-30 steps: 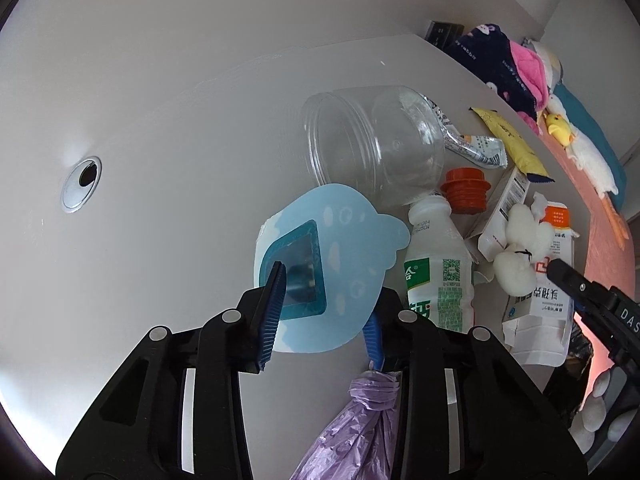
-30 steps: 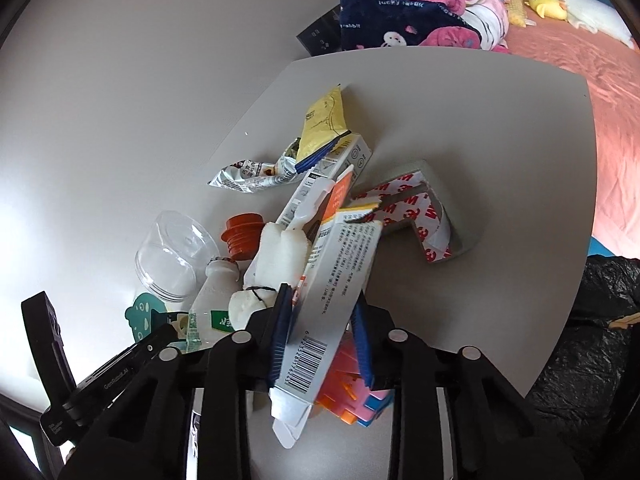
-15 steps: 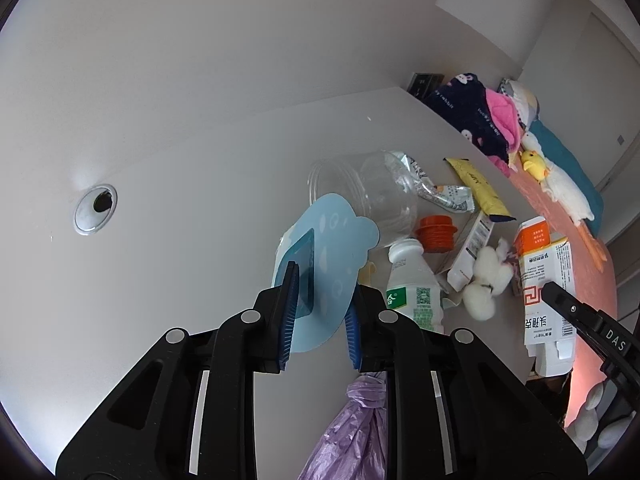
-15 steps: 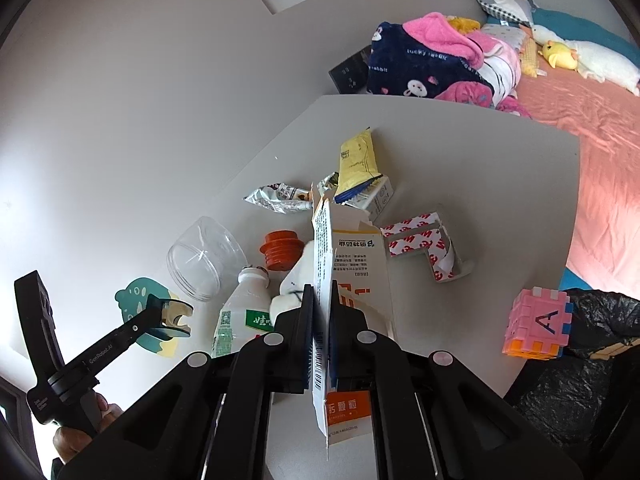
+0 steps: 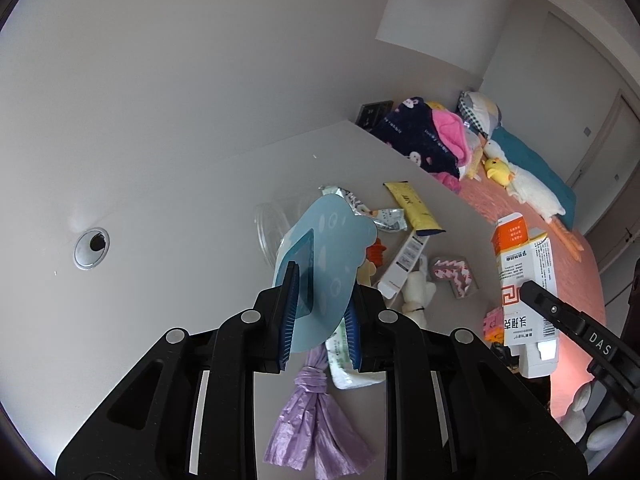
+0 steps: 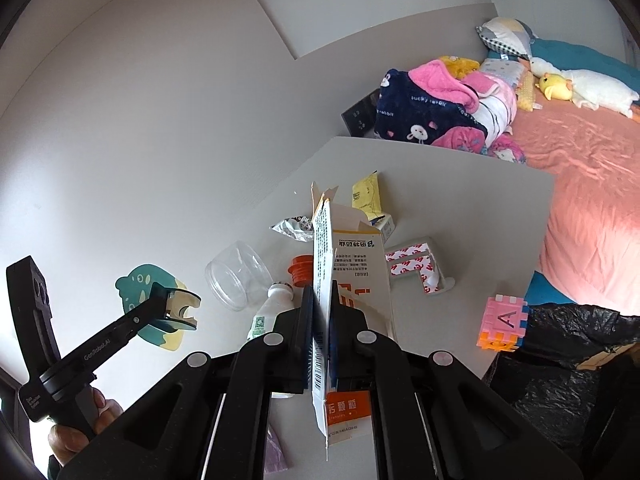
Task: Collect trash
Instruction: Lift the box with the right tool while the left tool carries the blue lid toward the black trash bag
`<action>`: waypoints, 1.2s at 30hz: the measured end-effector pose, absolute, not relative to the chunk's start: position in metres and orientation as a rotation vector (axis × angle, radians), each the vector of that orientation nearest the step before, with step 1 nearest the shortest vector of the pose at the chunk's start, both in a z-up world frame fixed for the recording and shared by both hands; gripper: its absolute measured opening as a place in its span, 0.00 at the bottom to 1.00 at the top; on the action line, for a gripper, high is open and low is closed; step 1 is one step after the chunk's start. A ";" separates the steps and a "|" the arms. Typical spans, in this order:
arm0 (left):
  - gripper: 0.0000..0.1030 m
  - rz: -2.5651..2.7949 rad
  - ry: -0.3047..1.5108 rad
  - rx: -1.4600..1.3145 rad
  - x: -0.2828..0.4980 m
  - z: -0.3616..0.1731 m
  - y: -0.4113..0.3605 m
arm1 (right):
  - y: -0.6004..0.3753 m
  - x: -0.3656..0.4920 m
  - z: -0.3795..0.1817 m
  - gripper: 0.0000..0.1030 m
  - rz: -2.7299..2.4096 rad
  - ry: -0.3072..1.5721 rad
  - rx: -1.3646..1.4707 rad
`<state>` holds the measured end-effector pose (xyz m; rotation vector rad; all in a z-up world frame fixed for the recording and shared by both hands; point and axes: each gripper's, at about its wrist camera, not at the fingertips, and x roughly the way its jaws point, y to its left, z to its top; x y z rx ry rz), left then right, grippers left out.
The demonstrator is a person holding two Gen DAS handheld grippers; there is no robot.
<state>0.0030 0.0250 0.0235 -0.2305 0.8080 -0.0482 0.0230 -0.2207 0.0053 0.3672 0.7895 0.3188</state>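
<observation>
My left gripper point(image 5: 320, 316) is shut on a light blue cloud-shaped card point(image 5: 328, 264) and holds it above the table; it shows in the right wrist view point(image 6: 176, 312) too. My right gripper point(image 6: 320, 332) is shut on a white and orange carton point(image 6: 352, 280), lifted off the table; the carton also shows in the left wrist view point(image 5: 524, 276). Trash lies on the white table point(image 6: 460, 192): a clear plastic cup point(image 6: 238, 276), a white bottle point(image 6: 272, 308), an orange cap point(image 6: 300, 268), a yellow packet point(image 6: 366, 196) and a foil wrapper point(image 6: 292, 228).
A black trash bag point(image 6: 560, 360) hangs open at the table's right edge. A pink and orange letter block point(image 6: 504, 324) sits near that edge. A foam corner guard point(image 6: 420, 264) lies mid-table. A purple bag point(image 5: 316, 416) lies at the near edge. A bed with plush toys point(image 6: 580, 88) stands beyond.
Both grippers have risen from the table. The left closed on the blue card and lifted it. The right lifted the carton and turned it upright.
</observation>
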 end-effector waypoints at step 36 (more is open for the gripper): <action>0.00 -0.658 0.835 0.001 -0.028 0.032 -0.232 | -0.424 -0.129 0.020 0.08 -0.119 0.678 0.469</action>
